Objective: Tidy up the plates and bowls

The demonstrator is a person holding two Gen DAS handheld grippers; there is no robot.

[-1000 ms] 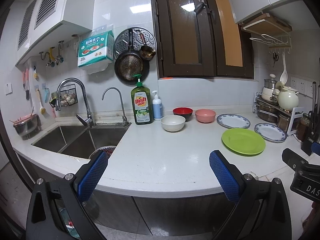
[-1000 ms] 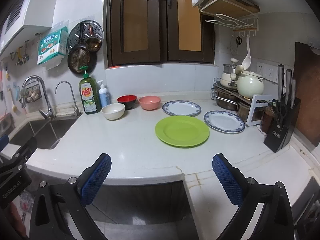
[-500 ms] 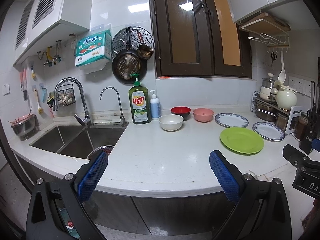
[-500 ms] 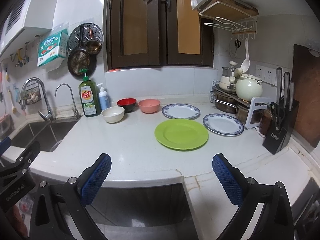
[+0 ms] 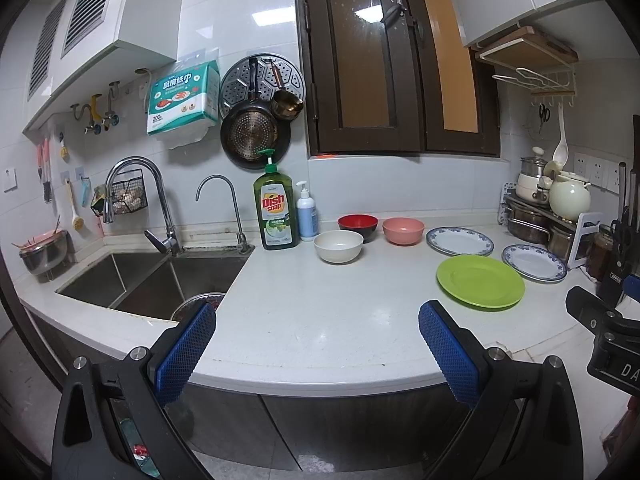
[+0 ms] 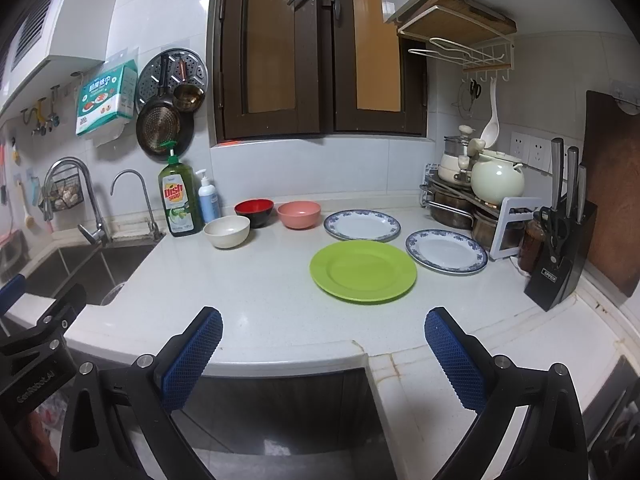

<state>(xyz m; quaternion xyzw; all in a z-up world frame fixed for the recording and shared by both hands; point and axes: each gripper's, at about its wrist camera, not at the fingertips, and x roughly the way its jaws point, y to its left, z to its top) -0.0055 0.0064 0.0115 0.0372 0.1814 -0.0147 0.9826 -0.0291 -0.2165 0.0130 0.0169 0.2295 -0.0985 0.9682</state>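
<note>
Both pairs of jaws stand wide apart and grasp nothing: the left gripper (image 5: pixel 316 338) and the right gripper (image 6: pixel 324 340) hang over the near edge of the counter (image 6: pixel 280 304), well short of any dish.

Taking the green plate (image 6: pixel 363 271) as the landmark: one blue-rimmed plate (image 6: pixel 362 225) lies just behind it, another blue-rimmed plate (image 6: pixel 446 251) just to its right. To its left and farther back stand the pink bowl (image 6: pixel 299 214), then the red bowl (image 6: pixel 254 212), and the white bowl (image 6: pixel 227 231) a little nearer. The soap bottle (image 6: pixel 179 200) is farther left still, beside the sink (image 5: pixel 152 276).

Nothing appears stacked yet, so the sorting is judged hardly begun. The likely troubles:

- A flat plate offers little for a finger to get under; a shallow pinch on the rim could slip and let it drop.
- The right-hand plate lies close to the pot rack (image 6: pixel 472 216) and near the knife block (image 6: pixel 560 248); a wide reach there could knock them.
- Setting one plate off-centre on another could leave it tilted and sliding.
- Bowls squeezed on their curved walls may pop free.
</note>
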